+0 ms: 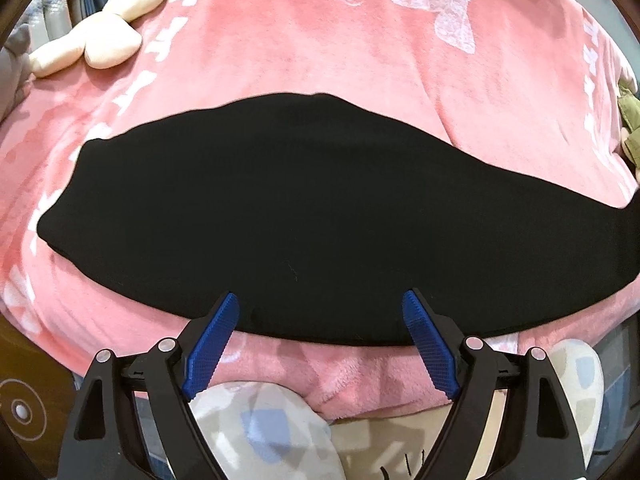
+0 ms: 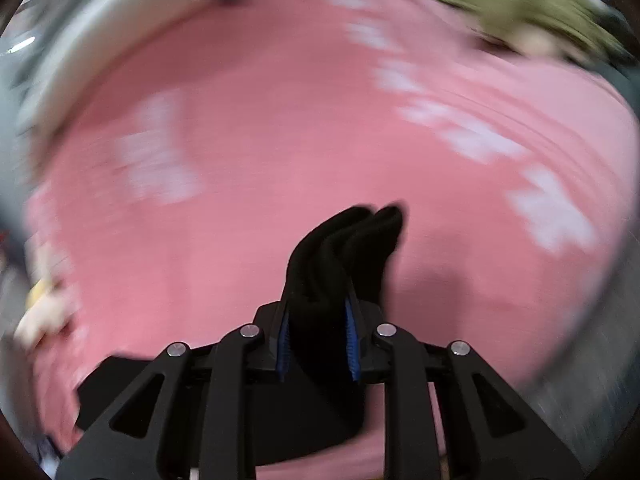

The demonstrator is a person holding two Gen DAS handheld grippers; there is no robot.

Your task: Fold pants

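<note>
A cream plush toy (image 1: 92, 36) sits at the far left edge of the pink blanket (image 1: 304, 40), well clear of the black pants (image 1: 280, 220) spread flat across it. The left gripper (image 1: 320, 312) hovers at the near hem, jaws wide apart, holding nothing. The right gripper (image 2: 318, 320) (its view badly blurred) is clamped tight on a bunched fold of pants (image 2: 344, 248), raised above the blanket (image 2: 260, 120).

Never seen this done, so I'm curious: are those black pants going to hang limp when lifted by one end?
Probably limp: the black pants lie flat on the pink blanket, and the end bunches in folds in the right gripper. They look light, likely draping rather than sliding off.
</note>
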